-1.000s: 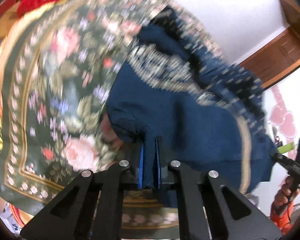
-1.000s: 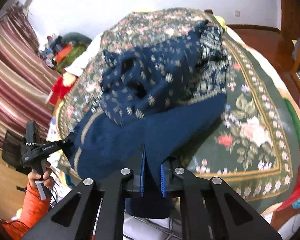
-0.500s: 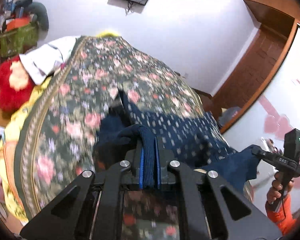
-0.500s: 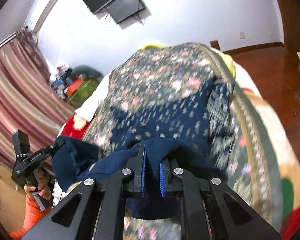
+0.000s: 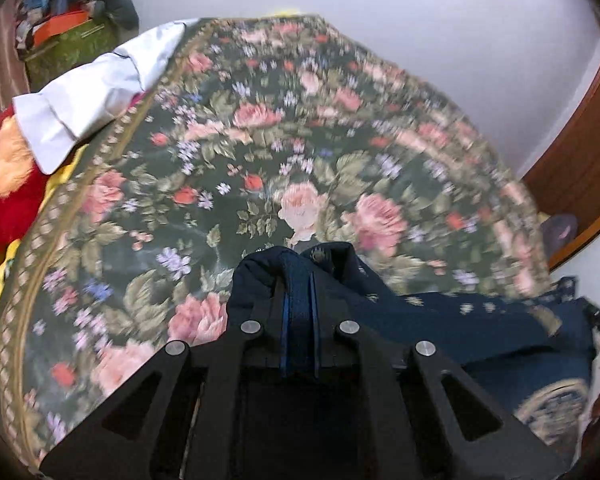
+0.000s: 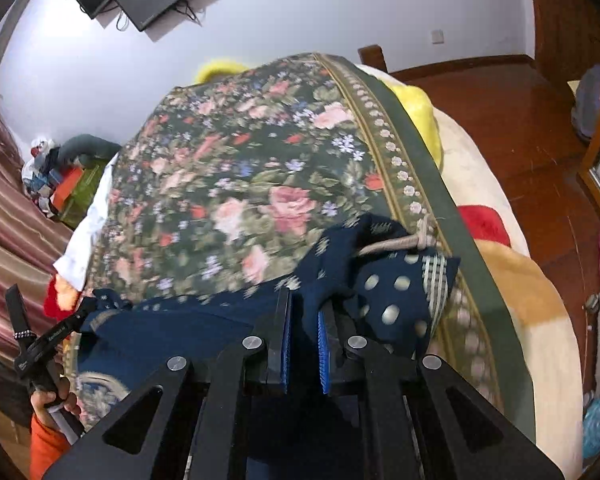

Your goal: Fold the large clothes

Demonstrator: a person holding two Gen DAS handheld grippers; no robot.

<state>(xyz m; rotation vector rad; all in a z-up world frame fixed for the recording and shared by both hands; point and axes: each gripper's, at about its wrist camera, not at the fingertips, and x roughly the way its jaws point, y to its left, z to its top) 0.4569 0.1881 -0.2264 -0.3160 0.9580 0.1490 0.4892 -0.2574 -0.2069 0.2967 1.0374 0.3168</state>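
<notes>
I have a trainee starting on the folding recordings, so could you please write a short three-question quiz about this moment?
1. True or false: both grippers are shut on the navy garment.
2. What does the garment lie on? A) a bare wooden floor B) the floral bedspread C) a striped curtain
3. Fill in: in the right wrist view, a beige ____ shows at the garment's far end.

Key:
1. True. The left gripper and the right gripper each pinch navy cloth between their fingers.
2. B
3. cord, knotted near the bedspread's border.
</notes>
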